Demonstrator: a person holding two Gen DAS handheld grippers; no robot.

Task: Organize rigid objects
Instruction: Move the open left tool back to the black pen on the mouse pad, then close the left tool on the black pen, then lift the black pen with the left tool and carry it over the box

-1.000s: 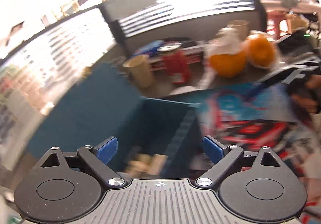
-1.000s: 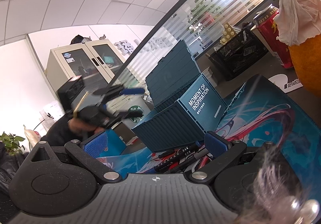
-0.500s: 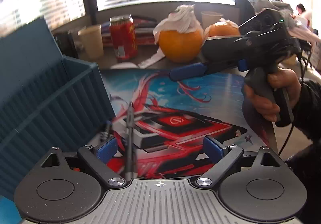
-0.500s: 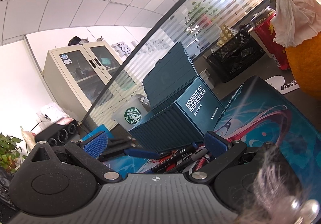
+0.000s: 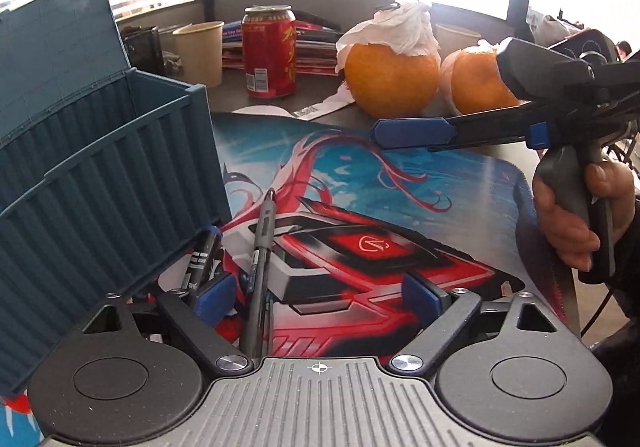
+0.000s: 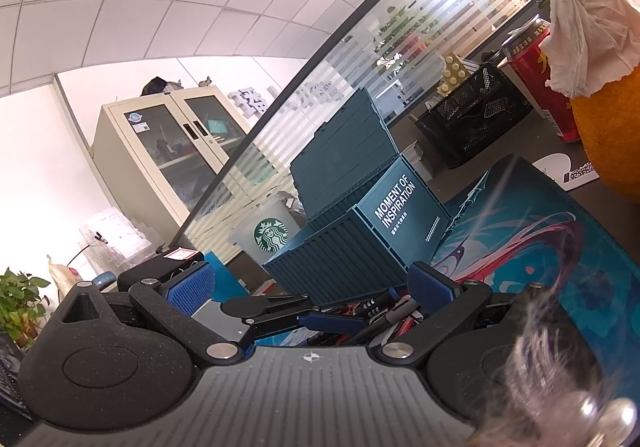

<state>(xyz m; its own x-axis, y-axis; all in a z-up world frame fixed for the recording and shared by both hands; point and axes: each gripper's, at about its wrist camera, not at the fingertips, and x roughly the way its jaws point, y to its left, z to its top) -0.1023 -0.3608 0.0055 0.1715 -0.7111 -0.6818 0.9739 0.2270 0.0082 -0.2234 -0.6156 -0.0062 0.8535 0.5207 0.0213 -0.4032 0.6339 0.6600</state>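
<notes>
A teal container-shaped box [image 5: 100, 175] with its lid up stands on a printed desk mat [image 5: 372, 183]; it also shows in the right wrist view [image 6: 360, 215]. Several pens lie on the mat by the box: a grey pen [image 5: 262, 255] and a black marker [image 5: 202, 259], with more in the right wrist view [image 6: 380, 307]. My left gripper [image 5: 318, 293] is open low over the mat, the grey pen lying between its fingers near the left one. My right gripper [image 6: 312, 283] is open and empty, held above the mat; it also shows in the left wrist view [image 5: 412, 133].
A red can [image 5: 269, 51], a paper cup [image 5: 199, 51], two oranges [image 5: 390, 75] with tissue and a stack of books stand behind the mat. A black mesh basket [image 6: 472, 115] and a Starbucks cup [image 6: 268, 235] are beside the box.
My left gripper has swung from over the open box to the right and down onto the mat among the pens. My right gripper has barely moved.
</notes>
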